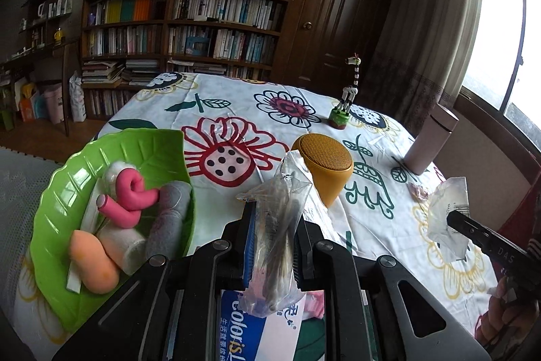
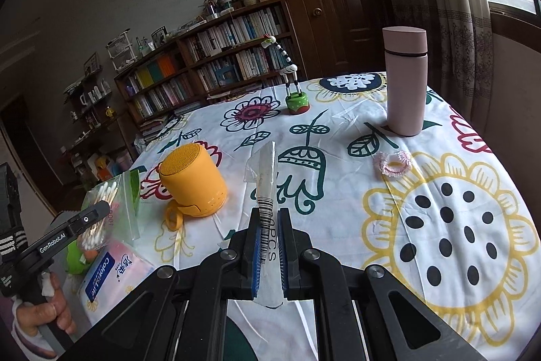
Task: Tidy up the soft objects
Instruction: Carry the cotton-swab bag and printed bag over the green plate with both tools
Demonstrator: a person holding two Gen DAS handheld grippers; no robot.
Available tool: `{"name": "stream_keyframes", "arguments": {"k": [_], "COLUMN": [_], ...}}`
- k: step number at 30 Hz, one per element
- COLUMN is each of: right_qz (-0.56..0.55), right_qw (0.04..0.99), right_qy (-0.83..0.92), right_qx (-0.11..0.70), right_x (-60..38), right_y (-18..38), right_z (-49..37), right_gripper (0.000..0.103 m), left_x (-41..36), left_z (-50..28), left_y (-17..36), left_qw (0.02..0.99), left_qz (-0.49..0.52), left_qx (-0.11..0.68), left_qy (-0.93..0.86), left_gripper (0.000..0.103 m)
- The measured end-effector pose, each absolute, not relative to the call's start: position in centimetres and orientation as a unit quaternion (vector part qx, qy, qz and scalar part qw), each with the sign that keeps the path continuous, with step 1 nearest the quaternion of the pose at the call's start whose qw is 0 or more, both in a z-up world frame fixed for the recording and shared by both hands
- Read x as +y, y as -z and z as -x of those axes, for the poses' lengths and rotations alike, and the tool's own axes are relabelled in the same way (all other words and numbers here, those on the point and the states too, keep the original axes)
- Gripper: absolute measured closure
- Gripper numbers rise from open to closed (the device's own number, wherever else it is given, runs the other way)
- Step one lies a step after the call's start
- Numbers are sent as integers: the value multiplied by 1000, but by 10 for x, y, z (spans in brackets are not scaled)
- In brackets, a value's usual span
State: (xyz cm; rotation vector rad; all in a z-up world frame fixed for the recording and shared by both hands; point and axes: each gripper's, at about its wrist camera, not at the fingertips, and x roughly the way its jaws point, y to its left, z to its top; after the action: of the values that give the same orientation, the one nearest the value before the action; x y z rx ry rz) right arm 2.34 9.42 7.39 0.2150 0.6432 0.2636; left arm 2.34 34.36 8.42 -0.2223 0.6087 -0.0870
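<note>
My left gripper (image 1: 274, 215) is shut on a clear zip bag of cotton swabs (image 1: 280, 192), held above a blue tissue pack (image 1: 250, 330). Left of it, a green leaf-shaped plate (image 1: 145, 144) holds a pink foam curler (image 1: 130, 195), a grey felt piece (image 1: 167, 219), a peach sponge (image 1: 91, 263) and a white roll (image 1: 126, 246). My right gripper (image 2: 269, 213) is shut on a flat clear plastic packet (image 2: 265, 178) printed with a barcode, lifted over the table. The right wrist view shows the left gripper (image 2: 99, 210) with the swab bag (image 2: 115, 195) at the far left.
On the flowered tablecloth (image 2: 449, 225) stand a yellow speaker (image 2: 192, 181), a pink flask (image 2: 405, 80) and a giraffe toy (image 2: 294, 90). A pink hair tie (image 2: 392, 161) lies near the flask. A person's hand (image 2: 37, 310) grips the left handle. Bookshelves (image 1: 182, 26) stand behind.
</note>
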Motion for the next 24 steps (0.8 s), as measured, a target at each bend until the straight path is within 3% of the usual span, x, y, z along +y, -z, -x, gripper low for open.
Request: {"name": "stream_keyframes", "arguments": {"k": [24], "right_qz": [-72], "right_qw": [926], "right_qy": [-184], "right_qx": [322], "right_x": [154], "right_y": [-78], "right_z": [-23], "right_gripper": [94], "left_x": [450], "left_z": [-9], "left_y": [-66], "left_qw": [940], "left_qz": [155], "left_qx": [293], "left_qy": [-75], "left_gripper": [83]}}
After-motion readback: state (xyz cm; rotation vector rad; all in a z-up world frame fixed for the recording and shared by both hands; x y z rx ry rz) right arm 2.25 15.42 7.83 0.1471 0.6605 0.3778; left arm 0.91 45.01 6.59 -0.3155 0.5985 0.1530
